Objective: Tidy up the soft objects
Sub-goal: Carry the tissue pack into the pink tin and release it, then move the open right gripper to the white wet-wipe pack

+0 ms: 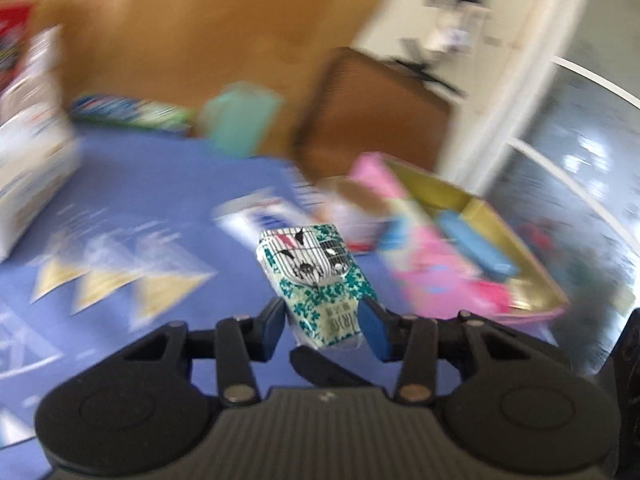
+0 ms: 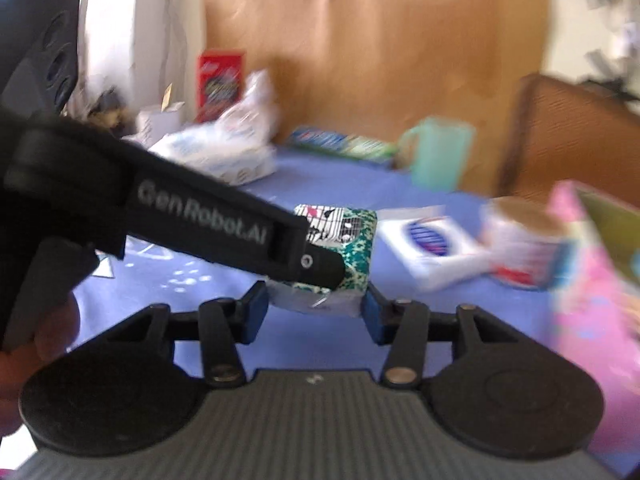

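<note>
A small tissue pack [image 1: 316, 276], teal floral with a striped picture on it, stands tilted above the blue tablecloth [image 1: 160, 200]. My left gripper [image 1: 325, 328] is shut on its lower end, blue pads against both narrow sides. In the right wrist view the same tissue pack [image 2: 352, 248] lies between the pads of my right gripper [image 2: 314, 314], and its near end fills the gap so that both pads touch it. The left gripper's black finger [image 2: 224, 224] reaches in from the left across the pack. Both views are blurred.
A pink box with a gold inside [image 1: 460, 264] holds blue packs at the right. A white pack with a blue logo [image 2: 432, 244], a lidded tub [image 2: 520, 240], a teal mug [image 2: 436, 152], a white bag [image 2: 224, 152] and a brown chair [image 2: 572, 140] lie beyond.
</note>
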`<action>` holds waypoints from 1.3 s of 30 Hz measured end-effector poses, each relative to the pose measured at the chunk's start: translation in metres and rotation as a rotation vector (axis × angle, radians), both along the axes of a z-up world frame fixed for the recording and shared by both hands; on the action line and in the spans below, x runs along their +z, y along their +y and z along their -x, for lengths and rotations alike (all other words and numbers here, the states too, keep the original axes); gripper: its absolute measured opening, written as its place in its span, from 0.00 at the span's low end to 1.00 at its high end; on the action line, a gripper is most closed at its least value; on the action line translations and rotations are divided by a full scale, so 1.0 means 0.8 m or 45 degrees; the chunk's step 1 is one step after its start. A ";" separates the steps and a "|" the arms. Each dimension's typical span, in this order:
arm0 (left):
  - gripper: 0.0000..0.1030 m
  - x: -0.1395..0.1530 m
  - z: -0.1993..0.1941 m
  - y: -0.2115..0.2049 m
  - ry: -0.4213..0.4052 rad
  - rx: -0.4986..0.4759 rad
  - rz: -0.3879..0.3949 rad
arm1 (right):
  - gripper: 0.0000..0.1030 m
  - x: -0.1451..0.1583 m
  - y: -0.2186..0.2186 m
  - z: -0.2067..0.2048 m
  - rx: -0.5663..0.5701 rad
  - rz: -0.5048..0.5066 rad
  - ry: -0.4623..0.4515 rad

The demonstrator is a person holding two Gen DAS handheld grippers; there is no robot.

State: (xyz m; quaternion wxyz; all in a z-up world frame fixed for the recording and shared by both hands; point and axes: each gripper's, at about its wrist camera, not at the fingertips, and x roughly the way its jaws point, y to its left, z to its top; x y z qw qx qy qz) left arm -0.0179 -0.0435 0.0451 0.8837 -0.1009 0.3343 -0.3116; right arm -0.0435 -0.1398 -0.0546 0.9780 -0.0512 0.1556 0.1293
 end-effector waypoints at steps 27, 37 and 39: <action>0.80 0.033 -0.054 -0.312 -0.112 -0.164 -0.329 | 0.59 0.024 -0.317 -0.002 -0.645 -0.419 0.123; 0.80 0.049 -0.001 -0.247 -0.236 -0.088 -0.386 | 0.59 0.018 -0.287 0.096 -0.652 -0.537 -0.072; 0.80 0.051 0.008 -0.231 -0.251 -0.075 -0.389 | 0.59 0.018 -0.274 0.109 -0.659 -0.540 -0.099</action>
